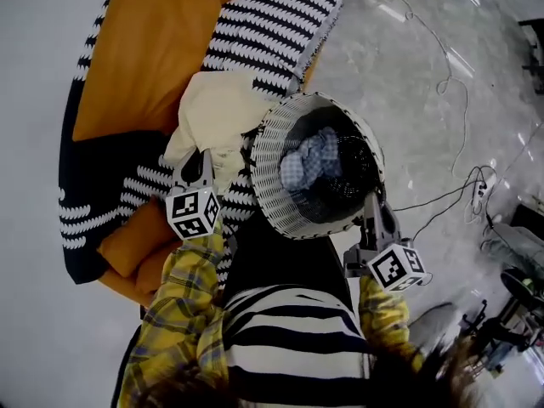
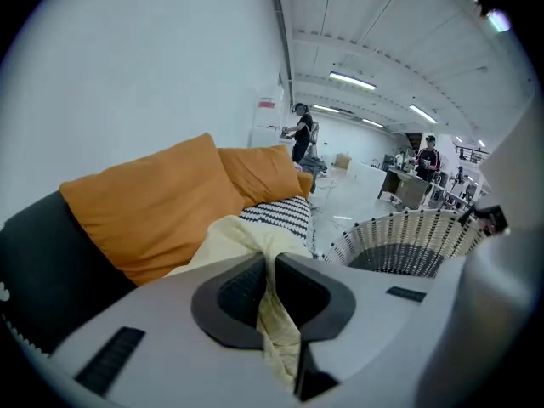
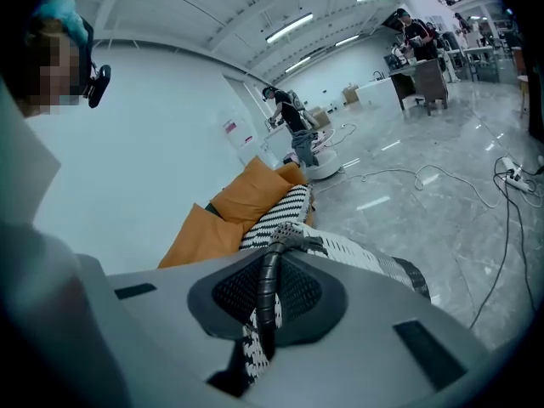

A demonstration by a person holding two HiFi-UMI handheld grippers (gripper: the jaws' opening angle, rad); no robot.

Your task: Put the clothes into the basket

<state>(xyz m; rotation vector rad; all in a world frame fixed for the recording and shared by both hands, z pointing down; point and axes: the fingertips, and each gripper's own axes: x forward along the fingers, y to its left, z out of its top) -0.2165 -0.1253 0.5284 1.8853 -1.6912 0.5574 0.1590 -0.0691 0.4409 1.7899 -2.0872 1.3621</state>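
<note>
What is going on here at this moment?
A person is putting clothes into a woven basket. The left gripper has its jaws shut on a cream garment, held above the sofa beside the basket. The right gripper has its jaws shut on the basket's rim. A blue checked cloth lies inside the basket.

- This is a big open lab or workshop hall, not a home.
- The floor (image 1: 408, 100) is grey polished stone, with loose cables (image 1: 450, 66) and a power strip (image 1: 483, 190) lying on it.
- Long strip lights (image 2: 351, 81) hang under a high ceiling.
- Far behind, people (image 2: 301, 136) stand near desks (image 2: 406, 185).
- Only one sofa (image 1: 93, 185) with orange cushions (image 1: 144, 58) stands at a plain white wall (image 2: 153, 75).
</note>
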